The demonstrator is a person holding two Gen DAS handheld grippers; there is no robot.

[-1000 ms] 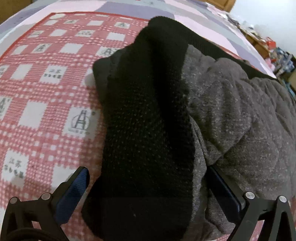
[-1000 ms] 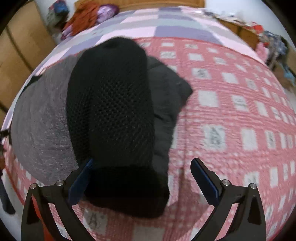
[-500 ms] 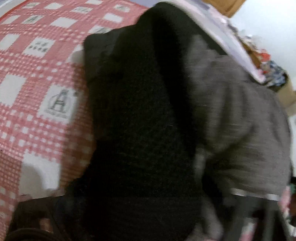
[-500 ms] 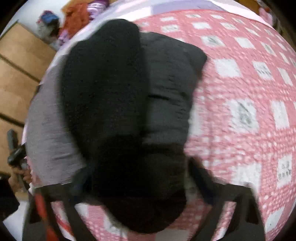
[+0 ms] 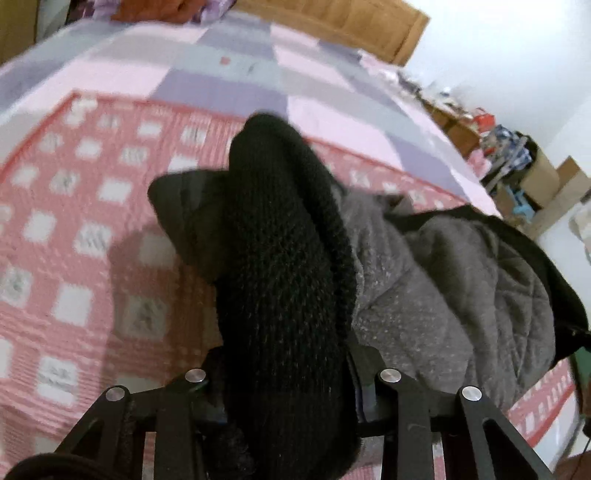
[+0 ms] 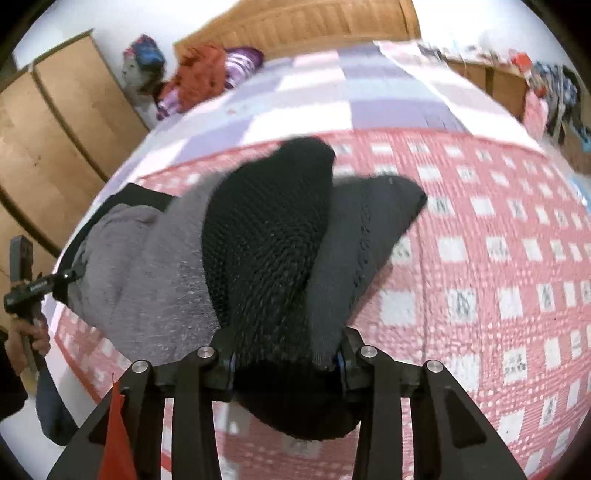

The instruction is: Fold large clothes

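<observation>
The garment (image 5: 454, 295) is a large grey quilted piece with black knit sleeves and black trim, lying bunched on a bed and partly lifted at its near edge. In the left wrist view one black sleeve (image 5: 284, 280) runs from the bottom centre up toward twelve o'clock, and the grey body spreads from it toward three o'clock, with a dark flap sticking out at ten o'clock. The left gripper (image 5: 286, 387) sits at six o'clock; its jaws are closing, and the sleeve's thick cuff fills the gap between them and is squeezed on both sides.

In the right wrist view the other black sleeve (image 6: 266, 251) rises from six o'clock toward twelve, with the grey body (image 6: 140, 277) at nine o'clock and a darker grey panel at two o'clock. The right gripper (image 6: 284, 363) is at six o'clock with its jaws closing, clamped on the sleeve and a fold of the dark panel; the cuff hangs below them.

Under the garment lies a red-and-white checked blanket (image 6: 498, 277), which fills the right half of the right view and the left half of the left view. Beyond it, toward twelve o'clock, is a pink-and-lilac quilt (image 6: 369, 92), then a wooden headboard (image 6: 295, 26) with bright clothes (image 6: 207, 70) heaped at eleven o'clock. At nine o'clock in the right view a hand (image 6: 29, 332) grips a black handle; wooden doors (image 6: 55, 129) stand at ten o'clock. Cluttered boxes (image 5: 535, 177) sit at two o'clock in the left view.
</observation>
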